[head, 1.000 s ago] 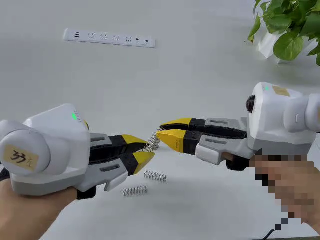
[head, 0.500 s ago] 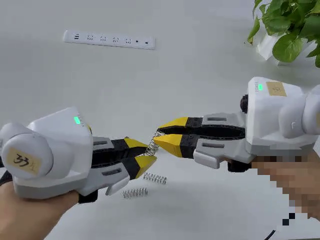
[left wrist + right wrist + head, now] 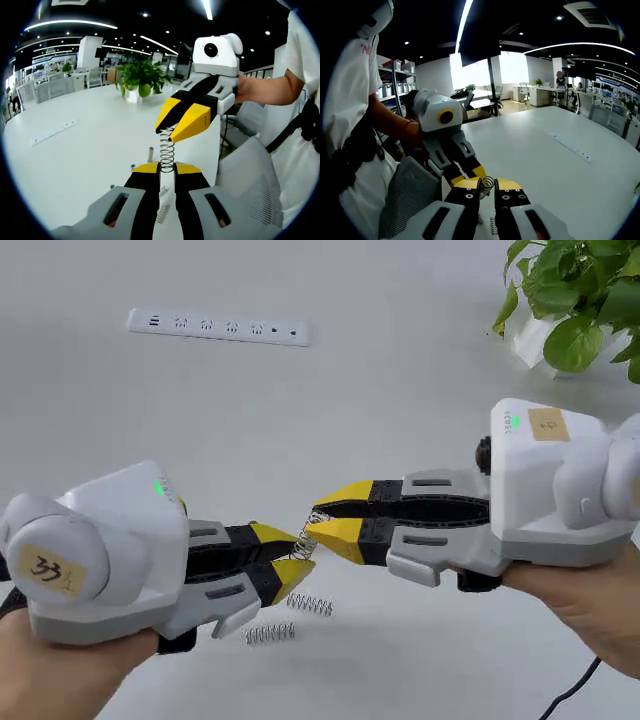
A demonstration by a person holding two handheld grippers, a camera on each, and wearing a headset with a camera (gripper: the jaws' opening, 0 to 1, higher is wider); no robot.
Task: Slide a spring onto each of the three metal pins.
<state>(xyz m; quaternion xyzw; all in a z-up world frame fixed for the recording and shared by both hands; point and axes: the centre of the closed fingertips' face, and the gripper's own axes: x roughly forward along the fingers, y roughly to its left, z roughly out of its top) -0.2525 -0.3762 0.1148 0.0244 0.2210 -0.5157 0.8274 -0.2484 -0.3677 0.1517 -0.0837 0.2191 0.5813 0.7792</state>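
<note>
Pinching the spring at both ends in the nearly shut jaws of the left gripper and right gripper, above the near edge of the worktop, keep it straight.

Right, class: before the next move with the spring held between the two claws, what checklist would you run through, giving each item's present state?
1. Left claw shut on one end of the spring: ok.
2. Right claw shut on its other end: ok.
3. Spring straight, not kinked: ok in the left gripper view.
4. Upright pin standing on the table: ok.
5. A pin already inside the held spring: cannot tell.
6. Two spare springs lying on the table, apart from both claws: ok.
</note>
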